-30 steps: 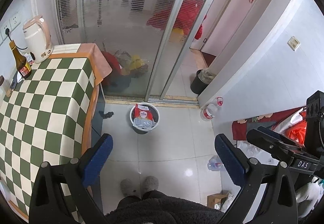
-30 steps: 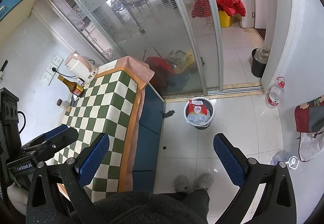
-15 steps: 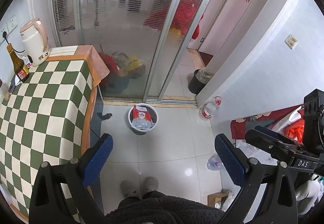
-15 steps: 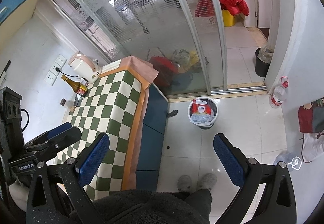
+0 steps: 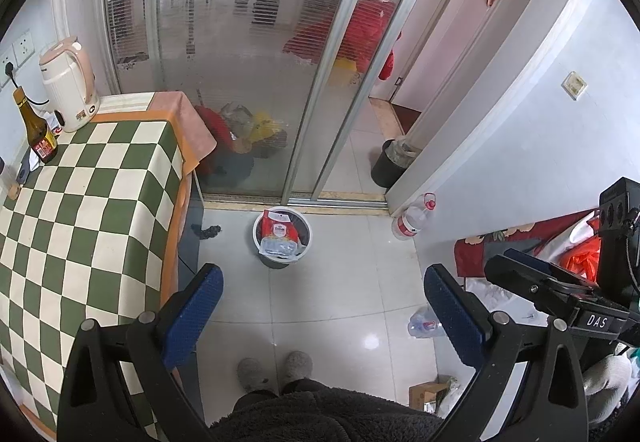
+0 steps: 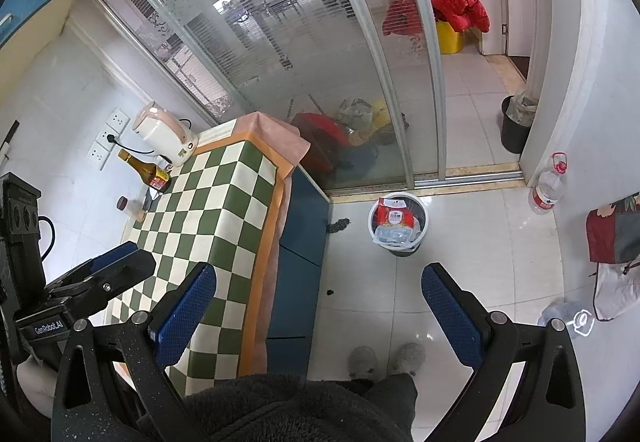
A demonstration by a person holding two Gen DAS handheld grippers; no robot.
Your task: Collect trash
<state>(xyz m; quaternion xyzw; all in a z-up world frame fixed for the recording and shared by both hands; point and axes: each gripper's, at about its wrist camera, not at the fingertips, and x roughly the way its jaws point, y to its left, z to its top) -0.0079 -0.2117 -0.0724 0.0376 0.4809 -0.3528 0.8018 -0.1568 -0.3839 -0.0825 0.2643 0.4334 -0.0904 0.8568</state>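
Landmark: white bin [image 5: 282,238] on the tiled floor [image 5: 340,282], standing just before the sliding glass door's track.
Left gripper [image 5: 323,318]: nearest the lens, held high above the floor, short of the bin; blue pads [image 5: 192,316] wide apart, nothing between them.
Right gripper [image 6: 318,314]: likewise raised, short of the bin and left of it, partly over the desk edge; blue fingers [image 6: 450,316] spread wide, holding nothing.
Slippers [image 5: 276,372]: grey pair on the floor, on the near side of the bin, straight below the left gripper.
Crushed clear bottle [image 5: 426,322]: lying on the floor near-right of the bin, well apart from it.
Cardboard box [image 5: 428,396]: small, on the floor, nearer than the crushed bottle, far right of the bin.
Trash in bin: red and white packet [image 5: 279,228] and clear wrapper [image 5: 280,247] resting on top, wrapper hanging over the near rim.
Dark scrap [image 5: 206,231]: on the floor just left of the bin, beside the desk's foot.
Desk [image 5: 80,210]: left of the bin, under a green and white checked cloth; brown bottle [image 5: 37,130] and pale kettle [image 5: 69,86] at its far end.
Water jug [image 5: 412,218]: right of the bin, against the wall.
Black bin [image 5: 390,164]: beyond the door track, far-right of the white bin.
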